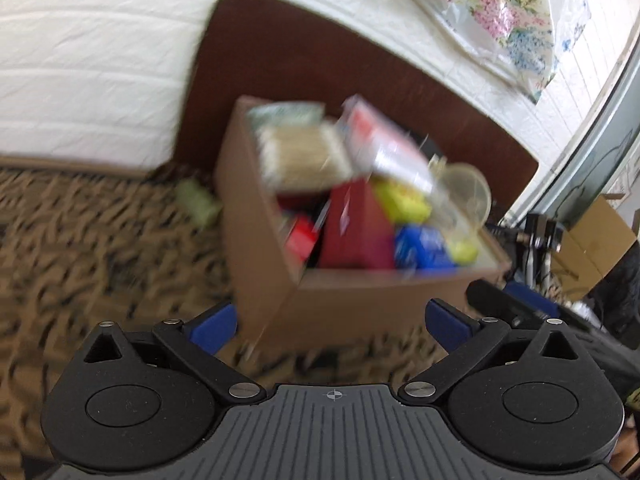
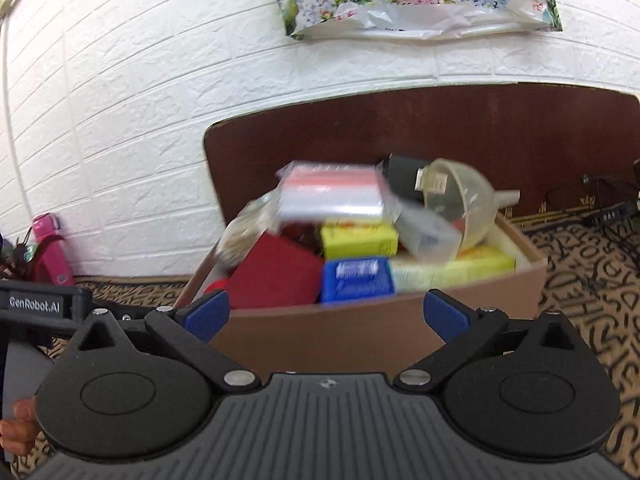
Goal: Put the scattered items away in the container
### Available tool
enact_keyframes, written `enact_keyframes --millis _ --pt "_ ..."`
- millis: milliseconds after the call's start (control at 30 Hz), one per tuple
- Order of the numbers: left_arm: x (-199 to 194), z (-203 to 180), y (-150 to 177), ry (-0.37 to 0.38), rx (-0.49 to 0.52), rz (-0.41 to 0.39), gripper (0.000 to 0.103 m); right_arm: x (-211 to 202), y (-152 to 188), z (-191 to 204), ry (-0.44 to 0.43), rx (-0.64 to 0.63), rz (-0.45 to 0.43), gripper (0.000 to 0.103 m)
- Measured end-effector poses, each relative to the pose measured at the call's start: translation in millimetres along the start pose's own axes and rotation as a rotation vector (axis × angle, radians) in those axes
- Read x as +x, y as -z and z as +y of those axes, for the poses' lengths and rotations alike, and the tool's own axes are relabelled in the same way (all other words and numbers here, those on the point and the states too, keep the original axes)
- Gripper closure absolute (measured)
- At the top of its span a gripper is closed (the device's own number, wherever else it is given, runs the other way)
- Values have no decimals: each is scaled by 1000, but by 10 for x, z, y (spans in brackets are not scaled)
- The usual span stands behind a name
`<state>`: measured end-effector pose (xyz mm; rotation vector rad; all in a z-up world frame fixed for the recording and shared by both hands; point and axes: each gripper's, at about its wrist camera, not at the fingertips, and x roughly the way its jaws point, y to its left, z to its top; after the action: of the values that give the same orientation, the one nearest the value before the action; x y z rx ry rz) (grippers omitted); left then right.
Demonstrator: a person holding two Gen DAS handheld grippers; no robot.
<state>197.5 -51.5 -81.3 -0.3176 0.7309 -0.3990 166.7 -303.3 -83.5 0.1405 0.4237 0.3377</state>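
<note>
wall: white brick (image 2: pixel 120 100) | floor: patterned carpet (image 1: pixel 80 240) | dark brown board (image 2: pixel 480 128) against wall

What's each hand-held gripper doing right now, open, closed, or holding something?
Left hand-held gripper: open, holding nothing, in front of the box.
Right hand-held gripper: open, holding nothing, facing the same box.

The only lettering that reads clearly is "GenRobot.AI", in white on the black body of the left gripper (image 2: pixel 36 304), seen at the near left edge of the right wrist view. The blue box (image 2: pixel 356 282) in the cardboard container (image 2: pixel 320 336) bears a white label, too blurred to read. The carpet (image 2: pixel 592 280) at the right carries black letter-like shapes that spell nothing legible.
</note>
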Motion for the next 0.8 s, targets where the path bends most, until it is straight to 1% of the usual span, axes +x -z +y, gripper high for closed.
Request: enact_keyframes --millis 100,167,267,367,433,500,600,800 --pt "-190 101 252 -18 -6 10 0 -128 197 143 -7 10 20 0" --pt "-310 149 359 -30 -4 12 0 -194 304 250 -20 18 38 0" --pt "-497 211 470 -67 11 -2 0 -294 443 408 -19 37 53 0" --pt "-655 233 536 -114 29 0 0 -393 564 550 -20 74 79 0" --pt "-765 244 587 -130 38 -2 0 -477 630 653 -25 84 87 0" --pt "-856 239 627 -154 53 0 0 -566 671 771 -11 70 92 0" --pt "-988 213 694 -182 86 -10 0 -694 684 924 34 34 104 0" --pt "-1215 140 801 -179 121 -24 0 -964 684 1076 95 15 106 0"
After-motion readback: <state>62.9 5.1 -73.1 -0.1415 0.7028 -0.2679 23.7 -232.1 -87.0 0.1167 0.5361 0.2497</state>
